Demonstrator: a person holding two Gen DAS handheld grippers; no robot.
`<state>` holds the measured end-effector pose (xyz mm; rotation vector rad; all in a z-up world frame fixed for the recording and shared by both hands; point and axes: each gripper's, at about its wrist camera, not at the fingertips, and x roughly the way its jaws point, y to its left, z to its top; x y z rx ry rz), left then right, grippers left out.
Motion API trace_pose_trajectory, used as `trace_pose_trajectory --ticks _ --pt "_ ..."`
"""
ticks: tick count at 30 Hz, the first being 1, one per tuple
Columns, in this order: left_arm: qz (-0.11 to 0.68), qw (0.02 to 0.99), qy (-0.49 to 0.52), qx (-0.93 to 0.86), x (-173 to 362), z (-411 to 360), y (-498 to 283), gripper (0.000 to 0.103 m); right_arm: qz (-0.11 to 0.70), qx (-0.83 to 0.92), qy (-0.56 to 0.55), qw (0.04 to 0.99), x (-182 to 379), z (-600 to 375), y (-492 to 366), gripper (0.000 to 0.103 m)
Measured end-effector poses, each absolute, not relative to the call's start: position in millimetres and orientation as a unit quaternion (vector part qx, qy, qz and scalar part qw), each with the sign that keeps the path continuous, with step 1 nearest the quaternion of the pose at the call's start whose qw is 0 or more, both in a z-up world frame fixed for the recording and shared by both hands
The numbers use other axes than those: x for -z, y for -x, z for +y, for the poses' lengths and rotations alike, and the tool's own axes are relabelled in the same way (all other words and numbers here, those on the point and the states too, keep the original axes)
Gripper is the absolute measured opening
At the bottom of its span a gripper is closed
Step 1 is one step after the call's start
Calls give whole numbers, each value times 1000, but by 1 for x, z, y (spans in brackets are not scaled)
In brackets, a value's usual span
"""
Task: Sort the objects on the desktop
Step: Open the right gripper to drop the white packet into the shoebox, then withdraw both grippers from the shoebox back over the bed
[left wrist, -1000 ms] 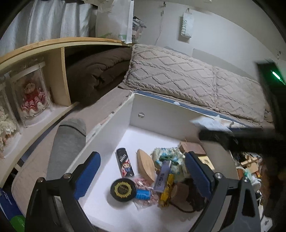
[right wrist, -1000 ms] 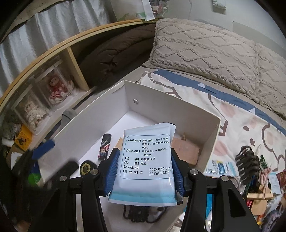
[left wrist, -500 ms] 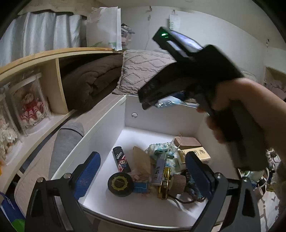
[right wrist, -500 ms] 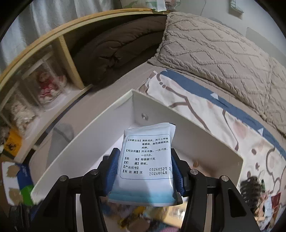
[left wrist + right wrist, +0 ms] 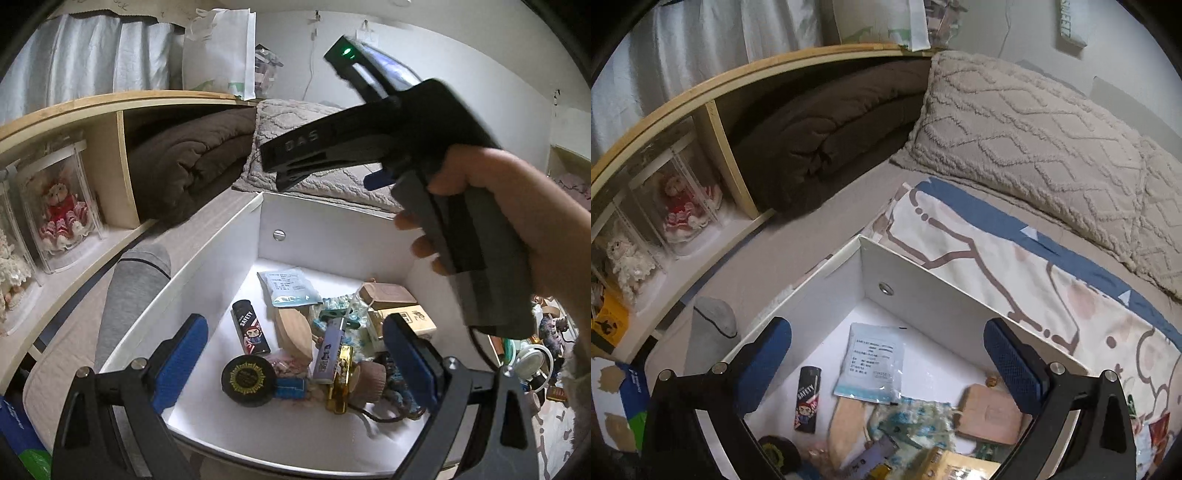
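R gripper [image 5: 886,354] is hanging over the white box [image 5: 923,273], jaws opening to full spread w/ nothing between the blue pads [image 5: 764,354]. The medicine sachet [image 5: 873,363] is lying loose on the box floor right below and between the fingertips, printed side up, its near edge resting on a wooden leaf-shaped piece [image 5: 846,424]. Just L of it a black "SAFETY" lighter [image 5: 808,398] is lying flat; to the R and nearer the tool, a tan leather pouch [image 5: 991,411]. Other small clutter closer to the tool is blurring out. Past the box: a cartoon-print sheet [image 5: 997,266], then a knitted beige pillow [image 5: 1052,147]. Off to the far L a wooden shelf [image 5: 713,122] is holding a folded brown blanket [image 5: 831,129] and a doll in a clear case [image 5: 683,206].

L gripper [image 5: 295,350] is sitting low at the box's near side, jaws wide apart, gripping nothing. Below and between its pads: a round black tin [image 5: 248,380], a purple lighter [image 5: 328,349], a gold one [image 5: 340,380]. Farther out the sachet [image 5: 290,288] is lying near the back wall. Above, up and R of this tool, a hand [image 5: 517,229] is holding the black R-gripper body over the box.
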<state>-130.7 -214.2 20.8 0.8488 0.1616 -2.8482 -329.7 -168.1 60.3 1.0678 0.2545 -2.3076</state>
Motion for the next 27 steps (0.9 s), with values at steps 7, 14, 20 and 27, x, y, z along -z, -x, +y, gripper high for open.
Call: trace_pose_trajectory --ticks 7,14,20,27 --pt "44 87 -288 953 -17 -211 133 96 96 858 -405 302 -61 -145 315 103" --pt "42 86 -288 953 -15 -207 132 96 101 855 -392 325 -58 -117 286 103" --pt "35 79 -286 954 -17 -200 130 96 78 856 -375 348 -55 -95 266 103" --pt "41 72 -286 955 -16 -194 126 96 77 860 -355 357 -51 -68 241 103"
